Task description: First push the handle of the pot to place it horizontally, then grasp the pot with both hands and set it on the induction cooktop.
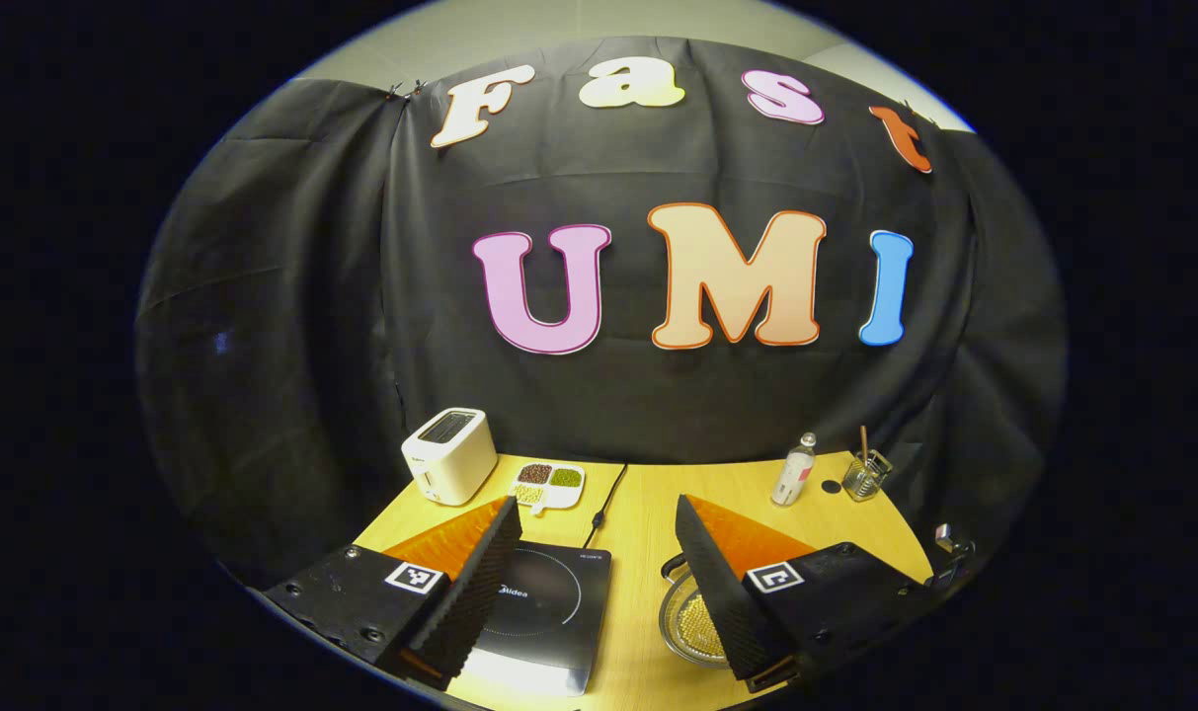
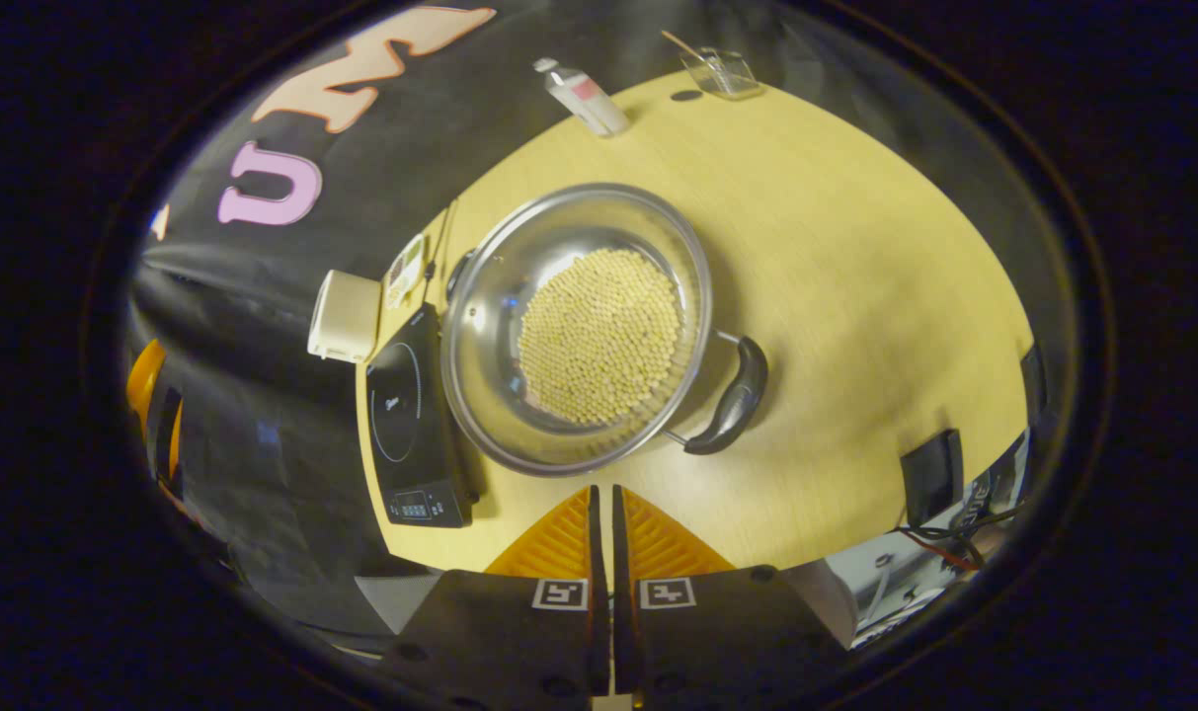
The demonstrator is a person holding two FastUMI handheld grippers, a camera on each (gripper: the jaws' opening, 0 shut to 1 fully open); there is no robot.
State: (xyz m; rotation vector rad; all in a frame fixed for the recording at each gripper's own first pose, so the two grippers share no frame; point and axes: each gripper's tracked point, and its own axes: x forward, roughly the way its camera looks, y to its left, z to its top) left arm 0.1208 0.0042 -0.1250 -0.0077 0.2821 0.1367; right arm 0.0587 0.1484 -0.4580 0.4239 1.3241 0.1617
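Note:
The steel pot (image 2: pixel 495 296) stands on the wooden table just right of the black induction cooktop (image 2: pixel 411 425), with yellow beans (image 2: pixel 599 336) covering its bottom. One black handle (image 2: pixel 732 400) sticks out at its right, a second handle (image 2: pixel 457 272) at its far left. My right gripper (image 2: pixel 603 491) is shut with nothing in it and hovers by the pot's near rim. In the left gripper view my left gripper (image 1: pixel 596 504) is open over the cooktop (image 1: pixel 549 597). Its right finger hides part of the pot (image 1: pixel 682 622).
A white toaster (image 1: pixel 448 454) and a divided dish of beans (image 1: pixel 549 484) sit at the table's back left. A small bottle (image 1: pixel 794 469) and a glass with a stick (image 1: pixel 867 474) stand at the back right. The cooktop's cord (image 1: pixel 603 499) runs toward the back.

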